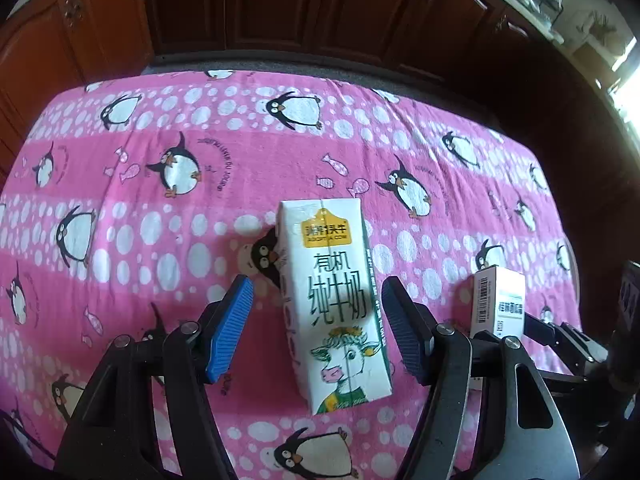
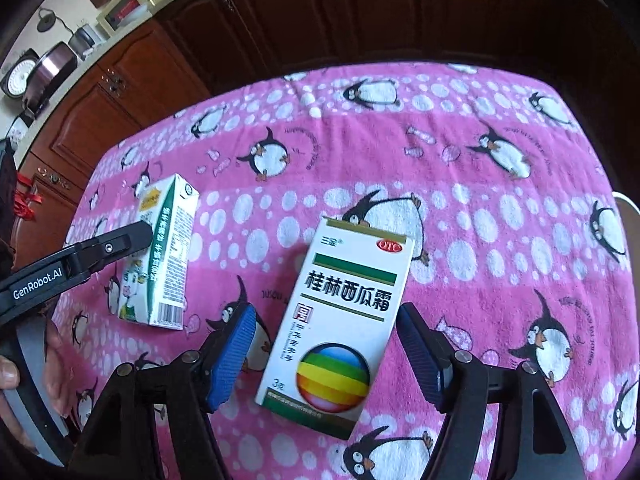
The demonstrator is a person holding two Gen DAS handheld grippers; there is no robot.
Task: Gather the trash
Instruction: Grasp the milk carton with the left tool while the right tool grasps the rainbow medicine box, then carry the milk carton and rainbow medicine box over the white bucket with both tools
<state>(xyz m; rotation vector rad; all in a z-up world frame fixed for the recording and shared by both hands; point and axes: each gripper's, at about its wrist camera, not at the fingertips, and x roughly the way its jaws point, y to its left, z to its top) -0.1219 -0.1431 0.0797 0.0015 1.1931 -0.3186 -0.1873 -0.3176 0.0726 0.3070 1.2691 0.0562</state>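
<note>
**Pink penguin cloth, two cartons, two claws**

Pink cloth printed with penguins, fish and white dots, covering the desk; dark wooden cabinets behind it in both views.

Left claw: blue ribbed pads apart, neither touching anything. Left wrist view shows both pads; right wrist view shows only one black finger, seen from the side and lettered "GenRobot.AI", with part of a person's hand at the frame edge.

Right claw: blue pads apart, clear of the box between them. Left wrist view shows only its dark frame at the right edge.

Milk carton: white with green lettering, yellow badge and a cow drawing, lying flat on the cloth between the left claw's pads, a gap on each side. Right wrist view adds its green side panel and barcode end.

Medicine box: white, green bars, red "OTC" oval, rainbow ball, lying flat between the right claw's pads, tilted slightly. Left wrist view shows only its barcode side, near the carton.
</note>
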